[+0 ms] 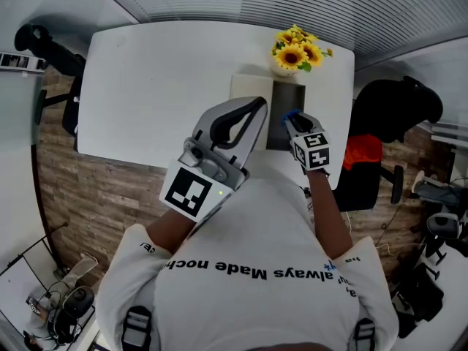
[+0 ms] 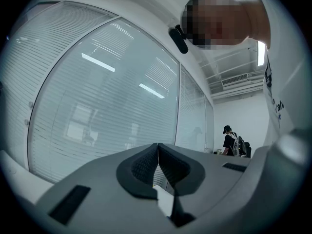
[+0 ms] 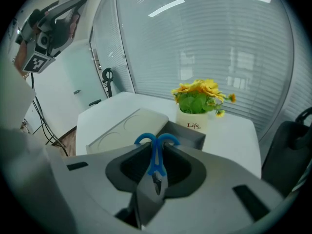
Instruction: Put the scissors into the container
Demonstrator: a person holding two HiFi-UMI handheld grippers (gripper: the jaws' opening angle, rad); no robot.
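Right gripper view shows my right gripper [image 3: 155, 149] clamped tight on the blue-handled scissors [image 3: 155, 165], which it holds over the near edge of the dark container [image 3: 191, 135]. A sunflower pot [image 3: 193, 120] stands just behind the container, with a pale flat tray [image 3: 122, 130] touching its side. My left gripper [image 2: 157, 155] is pressed closed on nothing, raised well clear of the container.

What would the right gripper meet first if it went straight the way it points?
The right gripper, shut on the scissors, would probably meet the container first; the flower pot stands behind it, though depth is unclear.
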